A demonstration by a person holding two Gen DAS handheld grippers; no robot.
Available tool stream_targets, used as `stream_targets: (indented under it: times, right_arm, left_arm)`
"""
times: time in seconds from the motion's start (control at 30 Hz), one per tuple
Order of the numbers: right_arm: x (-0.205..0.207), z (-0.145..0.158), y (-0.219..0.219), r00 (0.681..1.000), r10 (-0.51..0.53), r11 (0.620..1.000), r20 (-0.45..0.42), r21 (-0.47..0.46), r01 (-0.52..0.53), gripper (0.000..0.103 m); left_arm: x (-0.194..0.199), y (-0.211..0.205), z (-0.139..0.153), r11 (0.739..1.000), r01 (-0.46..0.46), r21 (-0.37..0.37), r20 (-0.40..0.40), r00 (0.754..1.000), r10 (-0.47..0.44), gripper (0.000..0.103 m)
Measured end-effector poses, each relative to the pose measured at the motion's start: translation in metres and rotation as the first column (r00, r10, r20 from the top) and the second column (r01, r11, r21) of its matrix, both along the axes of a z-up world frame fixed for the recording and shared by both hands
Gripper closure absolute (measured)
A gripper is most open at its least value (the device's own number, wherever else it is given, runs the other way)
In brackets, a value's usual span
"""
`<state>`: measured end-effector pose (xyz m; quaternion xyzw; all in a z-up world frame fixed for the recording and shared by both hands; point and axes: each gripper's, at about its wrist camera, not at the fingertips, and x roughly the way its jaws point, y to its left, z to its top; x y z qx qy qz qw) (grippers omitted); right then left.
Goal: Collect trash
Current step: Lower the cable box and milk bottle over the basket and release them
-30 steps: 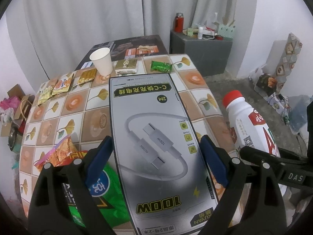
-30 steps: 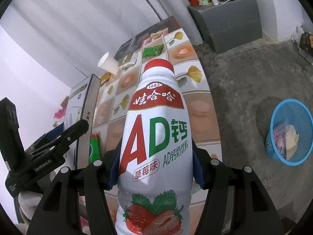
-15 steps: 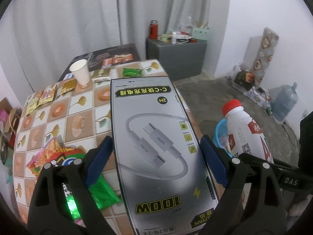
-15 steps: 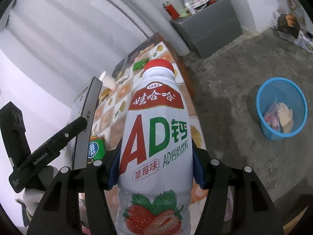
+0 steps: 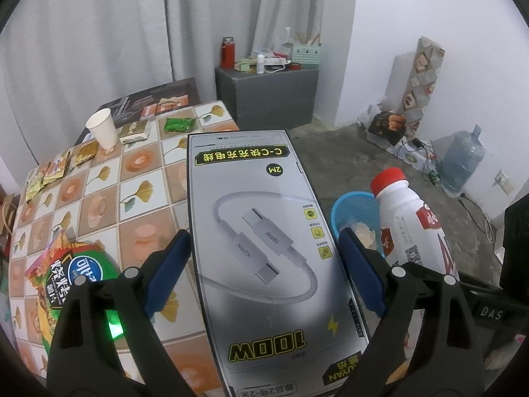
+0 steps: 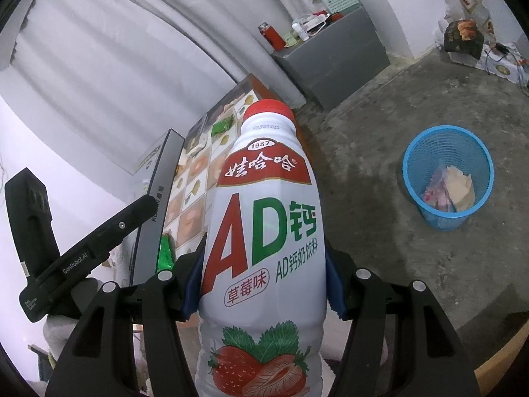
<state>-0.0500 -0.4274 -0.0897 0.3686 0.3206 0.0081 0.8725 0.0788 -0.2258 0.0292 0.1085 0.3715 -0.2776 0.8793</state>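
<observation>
My left gripper (image 5: 264,264) is shut on a flat grey charging-cable box (image 5: 264,238) and holds it above the table's right edge. My right gripper (image 6: 264,284) is shut on a white AD milk-drink bottle (image 6: 264,231) with a red cap, held upright over the floor; the bottle also shows in the left wrist view (image 5: 410,225). A blue mesh trash basket (image 6: 426,158) with some wrappers in it stands on the concrete floor, right of the bottle; in the left wrist view its rim (image 5: 347,201) peeks out between box and bottle.
The tiled table (image 5: 99,198) carries a paper cup (image 5: 101,129), several snack wrappers (image 5: 56,168), a green packet (image 5: 178,124) and a green chip bag (image 5: 76,274). A grey cabinet (image 5: 267,94) stands behind. A water jug (image 5: 463,162) and boxes lie by the right wall.
Both grippers have swung right, away from the table toward the floor, keeping their loads. The blue basket has come closer and more central in the right wrist view.
</observation>
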Motion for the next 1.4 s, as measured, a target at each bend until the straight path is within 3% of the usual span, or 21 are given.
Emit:
stream_targets:
  times: [0.57,0.8,0.93,1.07,1.4]
  right_arm:
    - [-0.031,-0.005,-0.036,0.995,-0.093,0.995,0.026,0.041,0.091,0.044]
    - [-0.075,-0.011,-0.108,0.955,-0.297,0.954,0.012,0.044,0.297,0.044]
    - [-0.102,-0.029,-0.15,0.899,-0.436,0.898,-0.048,0.039,0.437,0.044]
    - [-0.109,-0.05,-0.172,0.866,-0.491,0.866,-0.095,0.059,0.497,0.044]
    - [-0.041,-0.11,-0.212,0.882,-0.424,0.878,-0.206,0.145,0.456,0.044]
  left_arm:
    - [-0.015,-0.05,0.003,0.995,0.103,0.016,0.004,0.995,-0.103,0.017]
    - [-0.012,-0.1,0.002,0.98,0.195,-0.031,-0.059,0.979,-0.196,0.017]
    - [-0.006,-0.14,-0.013,0.963,0.264,-0.058,-0.132,0.954,-0.269,0.017]
    - [0.004,-0.186,-0.045,0.946,0.321,-0.052,-0.226,0.919,-0.324,0.017]
    - [0.043,-0.284,-0.125,0.926,0.378,-0.003,-0.415,0.842,-0.345,0.017]
